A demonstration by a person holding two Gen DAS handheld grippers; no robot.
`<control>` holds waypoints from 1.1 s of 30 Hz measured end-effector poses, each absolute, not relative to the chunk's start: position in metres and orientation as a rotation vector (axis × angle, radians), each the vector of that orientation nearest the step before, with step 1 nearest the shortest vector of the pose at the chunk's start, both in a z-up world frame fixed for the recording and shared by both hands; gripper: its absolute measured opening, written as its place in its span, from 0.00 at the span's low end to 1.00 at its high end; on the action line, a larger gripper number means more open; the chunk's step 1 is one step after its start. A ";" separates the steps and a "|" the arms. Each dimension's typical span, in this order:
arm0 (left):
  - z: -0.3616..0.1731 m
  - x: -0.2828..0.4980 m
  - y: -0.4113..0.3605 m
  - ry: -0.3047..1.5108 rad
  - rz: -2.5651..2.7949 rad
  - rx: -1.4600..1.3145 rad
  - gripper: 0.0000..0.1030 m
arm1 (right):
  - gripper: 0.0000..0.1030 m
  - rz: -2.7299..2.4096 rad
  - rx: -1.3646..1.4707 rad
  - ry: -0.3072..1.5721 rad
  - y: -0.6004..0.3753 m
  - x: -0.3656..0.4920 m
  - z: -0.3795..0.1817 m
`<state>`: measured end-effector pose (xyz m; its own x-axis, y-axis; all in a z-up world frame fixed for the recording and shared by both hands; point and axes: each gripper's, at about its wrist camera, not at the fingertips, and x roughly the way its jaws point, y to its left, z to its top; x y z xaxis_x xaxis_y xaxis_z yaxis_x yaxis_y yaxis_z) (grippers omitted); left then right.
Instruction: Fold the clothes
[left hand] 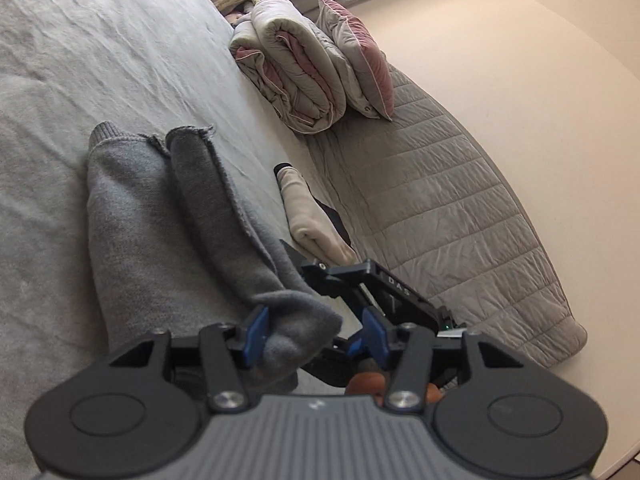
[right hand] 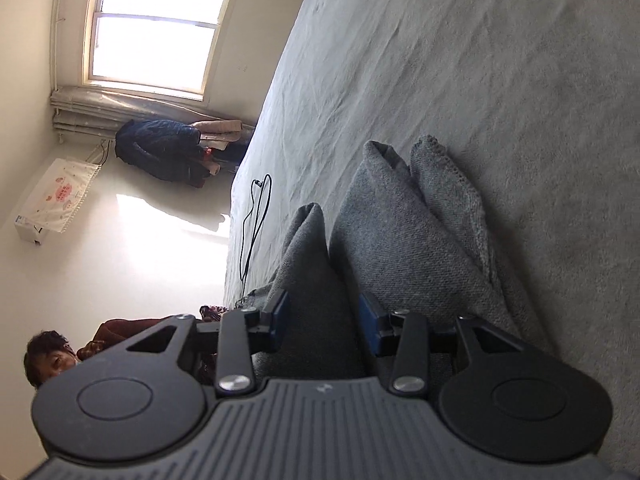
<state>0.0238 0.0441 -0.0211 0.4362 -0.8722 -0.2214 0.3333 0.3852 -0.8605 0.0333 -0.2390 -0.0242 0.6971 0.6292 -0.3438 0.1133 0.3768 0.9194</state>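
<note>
A grey knit garment [left hand: 160,216] lies lengthwise on the grey bed sheet [left hand: 80,60], its two cuffed ends pointing away. My left gripper [left hand: 316,336] is open over the near end. A bunched corner of the cloth rests against its left pad [left hand: 256,336], and the right pad stands apart from it. In the right wrist view the same garment [right hand: 400,232] rises in folds, and my right gripper [right hand: 325,320] is shut on a thick fold that fills the gap between its pads. The right gripper's black frame [left hand: 384,284] shows just beyond my left one.
A folded quilt [left hand: 296,72] and a pillow [left hand: 360,52] sit at the bed's far end, on a quilted grey cover [left hand: 440,208]. A folded cream garment [left hand: 312,212] lies nearby. A black cable [right hand: 256,220] runs along the bed edge. A person [right hand: 52,360] is beside the bed.
</note>
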 end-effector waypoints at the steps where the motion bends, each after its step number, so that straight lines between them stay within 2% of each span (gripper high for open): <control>1: -0.020 0.022 0.043 0.760 -0.883 -0.832 0.53 | 0.44 0.377 1.143 0.762 -0.238 0.033 -0.022; 4: -0.017 0.017 0.040 0.755 -0.894 -0.797 0.56 | 0.52 0.385 1.093 0.759 -0.233 0.033 -0.017; 6: -0.014 0.013 0.037 0.752 -0.868 -0.747 0.56 | 0.54 0.390 1.059 0.756 -0.230 0.033 -0.014; 21: -0.001 0.005 0.075 0.662 -0.706 -0.684 0.54 | 0.56 0.401 0.695 0.694 -0.197 0.031 0.007; 23: -0.003 0.006 0.079 0.658 -0.663 -0.676 0.54 | 0.50 0.396 0.658 0.686 -0.192 0.032 0.003; 24: -0.003 0.006 0.081 0.657 -0.641 -0.672 0.53 | 0.33 0.396 0.648 0.684 -0.190 0.033 0.001; 25: -0.004 0.007 0.082 0.660 -0.616 -0.664 0.53 | 0.26 0.399 0.644 0.682 -0.189 0.034 -0.001; 30: -0.010 0.010 0.089 0.647 -0.534 -0.681 0.47 | 0.23 0.415 0.680 0.619 -0.195 0.030 0.004; 33: -0.012 0.013 0.085 0.647 -0.524 -0.683 0.41 | 0.23 0.418 0.698 0.578 -0.202 0.024 0.012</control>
<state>0.0125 0.0851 -0.0122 0.6856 -0.6291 -0.3664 0.2283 0.6637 -0.7123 0.0242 -0.2021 0.0120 0.7662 0.5372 -0.3527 -0.1660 0.6957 0.6989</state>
